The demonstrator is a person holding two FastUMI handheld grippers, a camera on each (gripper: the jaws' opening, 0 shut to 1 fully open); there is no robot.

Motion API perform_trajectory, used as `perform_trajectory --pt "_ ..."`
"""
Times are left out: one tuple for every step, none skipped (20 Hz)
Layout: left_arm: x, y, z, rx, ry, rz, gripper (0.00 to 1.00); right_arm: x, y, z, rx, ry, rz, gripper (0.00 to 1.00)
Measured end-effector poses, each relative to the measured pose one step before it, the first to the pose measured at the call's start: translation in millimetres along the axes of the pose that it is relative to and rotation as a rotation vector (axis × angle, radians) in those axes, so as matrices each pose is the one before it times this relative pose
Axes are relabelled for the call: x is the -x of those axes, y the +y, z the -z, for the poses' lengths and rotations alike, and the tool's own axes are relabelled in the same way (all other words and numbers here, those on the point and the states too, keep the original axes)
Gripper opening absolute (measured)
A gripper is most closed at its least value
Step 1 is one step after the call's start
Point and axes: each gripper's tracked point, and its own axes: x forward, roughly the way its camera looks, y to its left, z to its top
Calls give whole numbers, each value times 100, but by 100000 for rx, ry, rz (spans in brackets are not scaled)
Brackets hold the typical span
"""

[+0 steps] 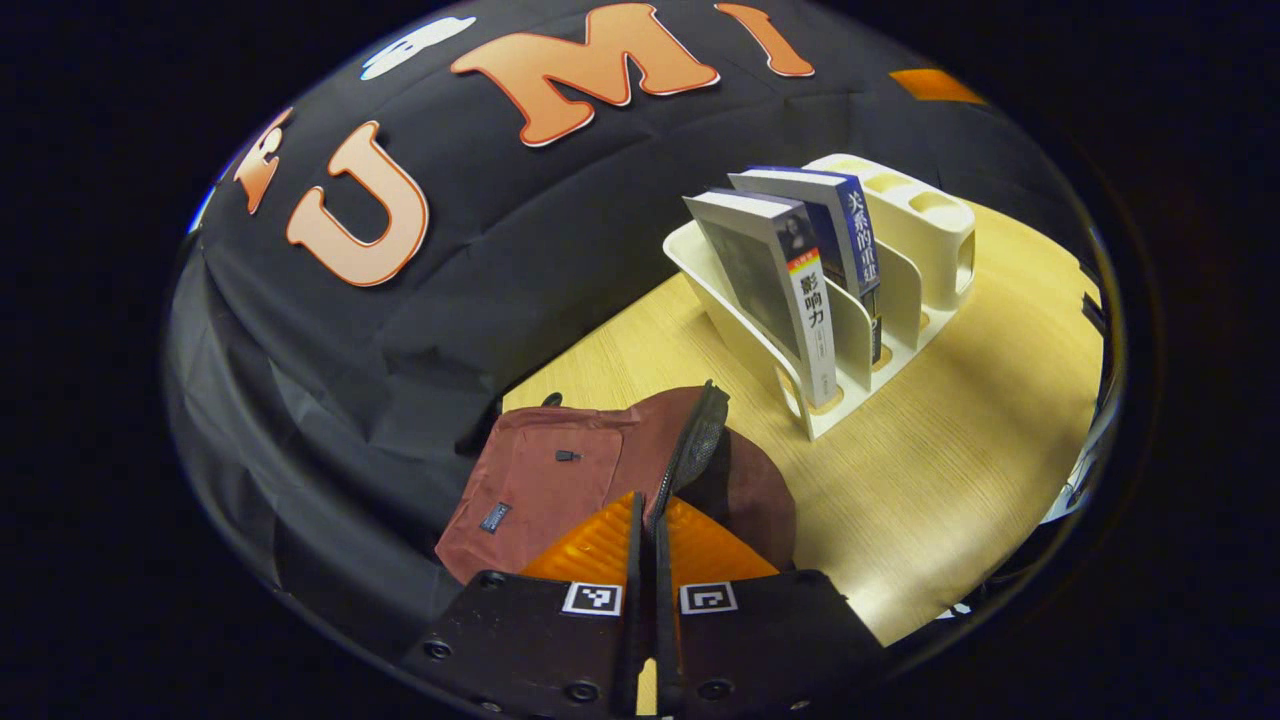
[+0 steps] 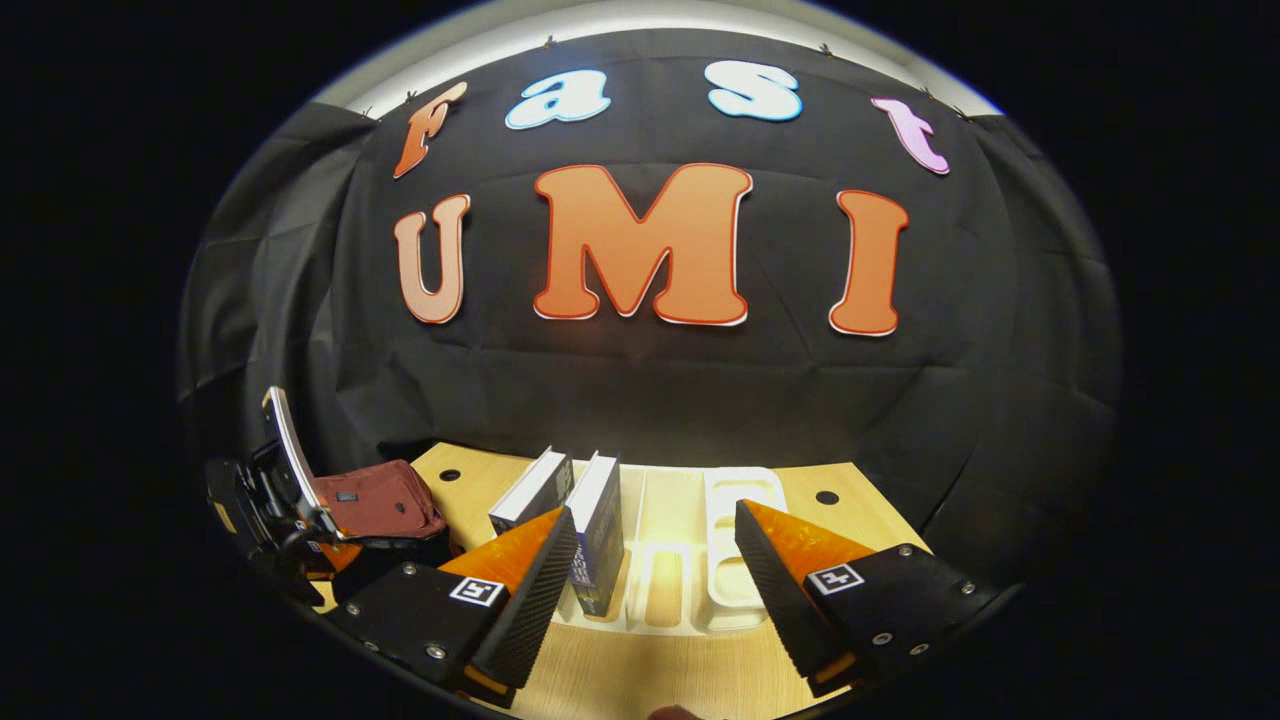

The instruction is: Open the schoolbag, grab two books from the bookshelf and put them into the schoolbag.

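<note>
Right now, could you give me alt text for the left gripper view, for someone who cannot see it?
The tool is shut on the raised zipper edge of a dark red bag lying on a wooden table. Beyond it, two books lean in a white rack.

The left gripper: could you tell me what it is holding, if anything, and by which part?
The left gripper is shut on the schoolbag, pinching the zippered edge of its opening. The right gripper is open and holds nothing.

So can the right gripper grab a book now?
Probably yes. The right gripper is open above the rack, the blue book stands just inside its left finger, and nothing blocks the way.
</note>
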Motion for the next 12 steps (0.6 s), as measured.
perform_trajectory --pt "59 342 -37 1950 425 3029 7 -335 597 -452 819 97 -352 94" --pt "71 -21 322 3366 2061 4468 7 -364 599 -353 738 479 -330 94" --pt "-9 5 -127 3889 1254 3974 7 -479 667 -254 396 707 -504 94" --pt "65 495 -114 2369 370 2509 7 -531 719 -197 474 1603 101 94" --pt "70 846 -479 953 -696 993 7 -374 699 -237 447 1587 -532 94" --pt "142 735 -506 312 -835 1089 7 -422 660 -322 1091 1470 238 94" --pt "189 745 -482 -239 -599 1733 7 -478 572 -333 1378 1681 -62 94" --pt "190 611 -343 122 -311 1760 7 -379 728 -226 1198 1706 -254 94" --pt "223 617 -381 207 -699 1846 7 -519 594 -255 1288 2167 128 94" --pt "132 788 -348 236 -231 1649 7 -621 819 -140 654 2667 -965 94" --pt "99 760 -509 404 -590 1180 7 -643 789 -174 26 3365 -649 94" --pt "35 698 -429 587 -463 1524 7 -561 881 -151 -1241 2533 -1528 94"
